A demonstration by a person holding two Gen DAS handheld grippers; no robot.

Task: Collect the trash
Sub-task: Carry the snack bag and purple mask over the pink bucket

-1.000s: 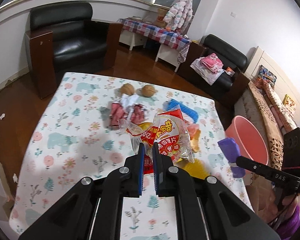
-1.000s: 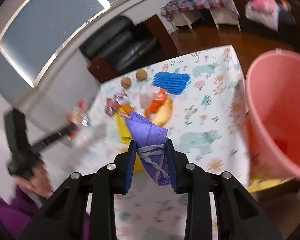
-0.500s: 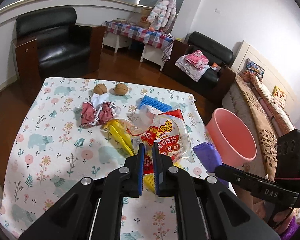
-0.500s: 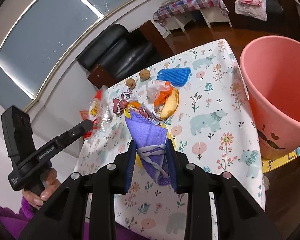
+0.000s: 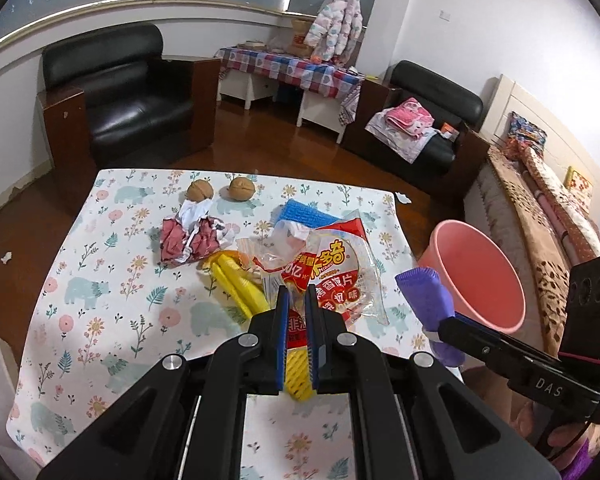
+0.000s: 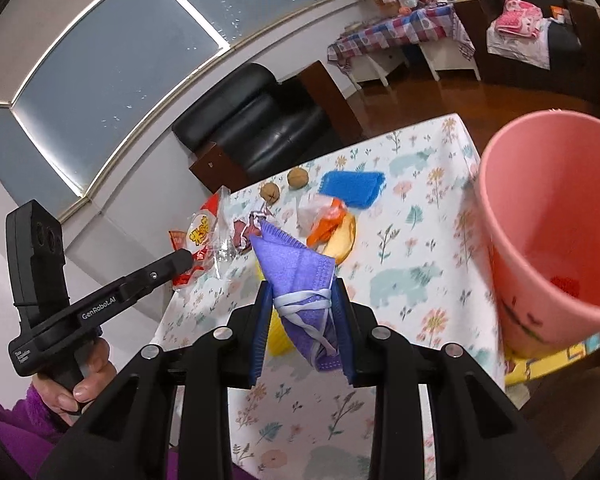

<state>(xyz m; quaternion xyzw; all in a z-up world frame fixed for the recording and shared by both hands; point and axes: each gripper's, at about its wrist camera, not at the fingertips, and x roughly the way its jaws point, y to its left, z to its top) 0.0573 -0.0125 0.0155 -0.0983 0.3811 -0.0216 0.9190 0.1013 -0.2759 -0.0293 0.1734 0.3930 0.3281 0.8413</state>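
Note:
My left gripper point(image 5: 296, 300) is shut on a red and clear snack bag point(image 5: 332, 268) and holds it above the floral table point(image 5: 100, 280). My right gripper point(image 6: 300, 292) is shut on a folded purple face mask point(image 6: 300, 272), held above the table near the pink bin point(image 6: 548, 232). In the left wrist view the mask point(image 5: 424, 292) hangs just left of the bin point(image 5: 476, 276), which stands off the table's right edge. In the right wrist view the snack bag point(image 6: 200, 240) is at the left.
On the table lie a crumpled red wrapper point(image 5: 192, 236), yellow foam netting point(image 5: 236, 280), a blue foam net point(image 5: 304, 216), an orange wrapper point(image 6: 328, 220) and two walnuts point(image 5: 220, 190). A black armchair point(image 5: 120, 92) stands behind, a sofa at right.
Both grippers have risen and drawn back from the table with their loads. The right gripper with the mask has swung closer to the pink bin.

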